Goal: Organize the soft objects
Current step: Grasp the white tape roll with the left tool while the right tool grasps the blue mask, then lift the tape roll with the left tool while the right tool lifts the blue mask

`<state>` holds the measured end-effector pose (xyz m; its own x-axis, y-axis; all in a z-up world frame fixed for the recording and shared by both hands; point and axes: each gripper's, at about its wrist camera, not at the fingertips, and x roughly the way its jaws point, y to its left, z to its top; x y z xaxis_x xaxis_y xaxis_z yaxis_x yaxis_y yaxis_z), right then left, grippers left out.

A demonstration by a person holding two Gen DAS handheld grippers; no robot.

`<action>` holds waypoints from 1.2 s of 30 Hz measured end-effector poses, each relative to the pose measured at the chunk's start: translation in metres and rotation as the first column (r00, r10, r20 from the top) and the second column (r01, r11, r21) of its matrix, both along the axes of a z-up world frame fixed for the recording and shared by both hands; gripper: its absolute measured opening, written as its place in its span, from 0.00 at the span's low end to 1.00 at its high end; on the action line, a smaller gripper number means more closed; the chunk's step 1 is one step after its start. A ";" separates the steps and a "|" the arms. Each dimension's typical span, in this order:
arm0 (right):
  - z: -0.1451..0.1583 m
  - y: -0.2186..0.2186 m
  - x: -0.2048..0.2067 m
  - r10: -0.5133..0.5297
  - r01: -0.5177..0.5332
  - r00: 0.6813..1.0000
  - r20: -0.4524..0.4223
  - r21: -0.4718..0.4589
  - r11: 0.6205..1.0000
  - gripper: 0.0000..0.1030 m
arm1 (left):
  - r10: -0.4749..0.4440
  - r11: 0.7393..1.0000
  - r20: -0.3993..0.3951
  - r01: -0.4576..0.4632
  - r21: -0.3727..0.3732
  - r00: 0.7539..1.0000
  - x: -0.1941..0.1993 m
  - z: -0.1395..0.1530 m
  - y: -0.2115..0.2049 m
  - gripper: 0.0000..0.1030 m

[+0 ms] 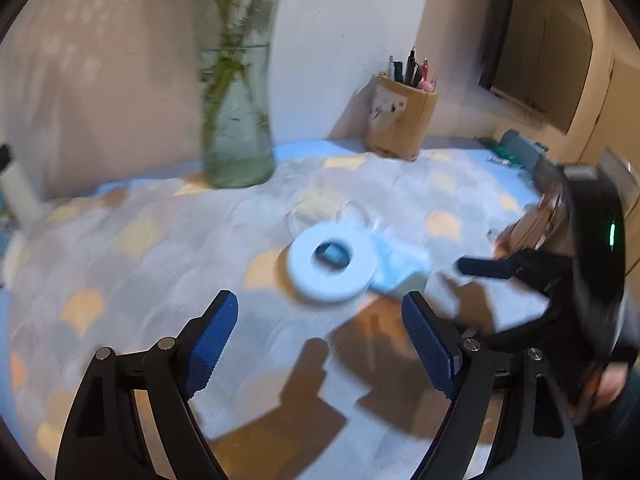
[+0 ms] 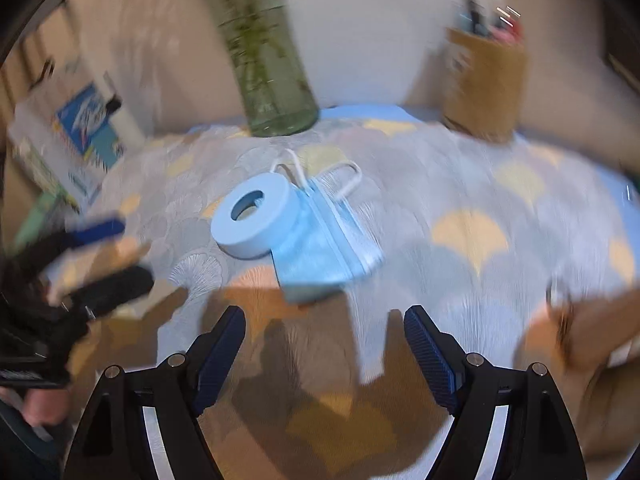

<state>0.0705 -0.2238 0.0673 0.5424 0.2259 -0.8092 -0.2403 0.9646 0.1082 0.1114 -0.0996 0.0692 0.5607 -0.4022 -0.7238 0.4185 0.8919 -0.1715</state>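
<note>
A pale blue ring-shaped roll (image 1: 330, 266) (image 2: 256, 216) lies on the patterned tablecloth, resting on the edge of a folded light blue face mask (image 1: 394, 268) (image 2: 324, 248) with white ear loops (image 2: 344, 178). My left gripper (image 1: 320, 308) hovers open just short of the roll, nothing between its blue pads. My right gripper (image 2: 324, 322) is open too, a little short of the mask's near edge. The right gripper's fingers (image 1: 486, 268) show at the right of the left wrist view, and the left gripper's fingers (image 2: 96, 228) at the left of the right wrist view.
A glass vase with green stems (image 1: 236, 120) (image 2: 272, 68) stands at the back of the table. A brown pen holder (image 1: 402, 120) (image 2: 482, 84) stands back right. Packages (image 2: 72, 140) lean at the far left. A brown object (image 2: 592, 332) lies at the right.
</note>
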 end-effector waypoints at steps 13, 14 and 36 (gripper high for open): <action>-0.016 0.012 0.034 0.033 -0.032 0.999 0.023 -0.033 0.999 0.74 | -0.045 0.999 -0.040 0.044 -0.010 0.998 0.043 -0.039 -0.031 0.64; -0.016 0.012 0.035 0.025 -0.024 0.999 0.025 -0.038 0.999 0.69 | -0.045 0.999 -0.043 0.044 -0.031 0.998 0.043 -0.040 -0.028 0.64; -0.009 -0.011 -0.061 -0.144 0.144 0.990 -0.001 -0.019 0.989 0.49 | 0.075 0.997 -0.008 -0.075 0.012 0.997 -0.022 -0.031 0.015 0.63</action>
<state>0.0093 -0.2343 0.0584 0.5661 0.1304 -0.8140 -0.0981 0.9911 0.0905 0.0896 -0.0848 0.0386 0.5828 -0.3505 -0.7332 0.3485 0.9228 -0.1641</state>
